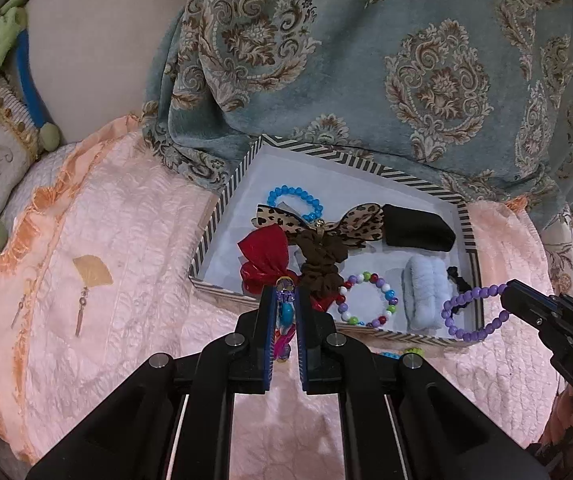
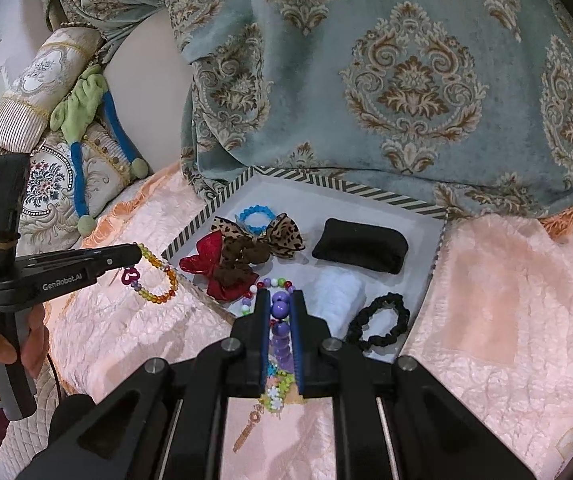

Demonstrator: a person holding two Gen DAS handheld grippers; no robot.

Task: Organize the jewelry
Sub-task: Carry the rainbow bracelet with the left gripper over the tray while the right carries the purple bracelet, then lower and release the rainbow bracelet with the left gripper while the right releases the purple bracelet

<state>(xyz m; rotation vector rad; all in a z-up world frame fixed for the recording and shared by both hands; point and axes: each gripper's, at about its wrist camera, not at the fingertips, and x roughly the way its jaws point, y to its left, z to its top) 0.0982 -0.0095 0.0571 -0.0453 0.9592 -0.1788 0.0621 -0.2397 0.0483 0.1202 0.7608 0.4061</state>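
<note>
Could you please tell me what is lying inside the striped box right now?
Inside the striped box: blue bead bracelet, leopard bow, red bow, black pouch, black scrunchie. The bows hide whatever lies beneath them.

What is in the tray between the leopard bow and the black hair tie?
A black pouch and a pale fluffy scrunchie, clearest in the right wrist view.

A home bedroom: quilted pink bedspread (image 1: pixel 126 240), pillows (image 2: pixel 46 184), damask curtain (image 1: pixel 406 60).

Even indoor light, sharp, fisheye edges warped.
</note>
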